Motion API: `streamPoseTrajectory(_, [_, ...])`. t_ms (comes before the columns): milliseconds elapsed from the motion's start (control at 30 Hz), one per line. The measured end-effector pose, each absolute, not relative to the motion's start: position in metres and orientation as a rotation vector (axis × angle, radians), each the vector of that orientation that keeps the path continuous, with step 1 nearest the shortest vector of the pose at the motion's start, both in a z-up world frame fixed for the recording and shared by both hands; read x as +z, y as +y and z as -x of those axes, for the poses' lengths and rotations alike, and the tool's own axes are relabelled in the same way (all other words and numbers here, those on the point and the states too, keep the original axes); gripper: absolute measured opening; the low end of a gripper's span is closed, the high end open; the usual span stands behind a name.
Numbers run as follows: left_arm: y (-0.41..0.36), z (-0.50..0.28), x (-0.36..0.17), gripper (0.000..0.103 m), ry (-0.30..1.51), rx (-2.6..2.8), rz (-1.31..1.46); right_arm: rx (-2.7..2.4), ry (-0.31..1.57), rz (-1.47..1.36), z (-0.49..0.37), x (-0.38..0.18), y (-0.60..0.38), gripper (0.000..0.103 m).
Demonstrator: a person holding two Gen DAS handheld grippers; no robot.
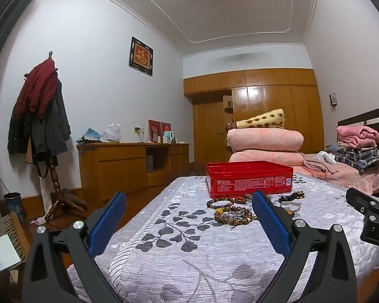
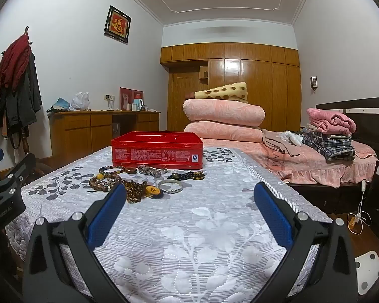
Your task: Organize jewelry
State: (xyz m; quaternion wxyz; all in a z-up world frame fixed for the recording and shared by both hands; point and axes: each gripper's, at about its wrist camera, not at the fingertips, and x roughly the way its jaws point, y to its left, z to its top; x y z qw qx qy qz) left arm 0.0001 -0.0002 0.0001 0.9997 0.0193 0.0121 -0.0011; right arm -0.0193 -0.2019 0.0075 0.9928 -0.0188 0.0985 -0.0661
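Observation:
An open red tin box (image 1: pixel 249 179) (image 2: pixel 157 149) stands on a grey floral quilt (image 1: pixel 189 247) (image 2: pixel 202 227). In front of it lies a heap of jewelry: brown bead bracelets (image 1: pixel 233 216) (image 2: pixel 104 183), a silver bangle (image 2: pixel 170 185), a dark bead bracelet (image 2: pixel 187 175), a yellow pendant (image 2: pixel 154 191) and a wristwatch (image 2: pixel 150 170). My left gripper (image 1: pixel 189 218) is open and empty, short of the heap. My right gripper (image 2: pixel 189 208) is open and empty, near the heap's front right.
Folded pink blankets (image 2: pixel 223 120) and stacked clothes (image 2: pixel 328 136) lie on the bed behind. A wooden sideboard (image 1: pixel 134 166) and a coat stand (image 1: pixel 44 131) are at the left. A white stool (image 2: pixel 369 272) stands low at the right.

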Motion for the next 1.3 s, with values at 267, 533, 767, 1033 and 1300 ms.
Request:
streamPoseTrajectory(267, [-0.0005,-0.0006,-0.001,0.097,0.02,0.003,-0.032,-0.133,0.192,0.035,0.0202,0.0081,-0.2022,0.098])
streamPoseTrajectory(533, [-0.0001,0.0014,-0.0017,0.097,0.019,0.003,-0.028,-0.133,0.191,0.035,0.0209,0.0086,-0.2022,0.098])
streamPoseTrajectory(767, [-0.0006,0.0013,-0.0012,0.097,0.019,0.005,-0.029,-0.133,0.191,0.035,0.0213,0.009,-0.2021,0.098])
streamPoseTrajectory(1033, [-0.0005,-0.0016,-0.0023,0.097,0.019,0.004,-0.029,-0.134,0.19,0.034,0.0214,0.0092,-0.2022,0.098])
streamPoseTrajectory(1300, [-0.0002,-0.0013,-0.0021,0.097,0.018,0.004,-0.027,-0.134,0.189,0.034,0.0218,0.009,-0.2025,0.098])
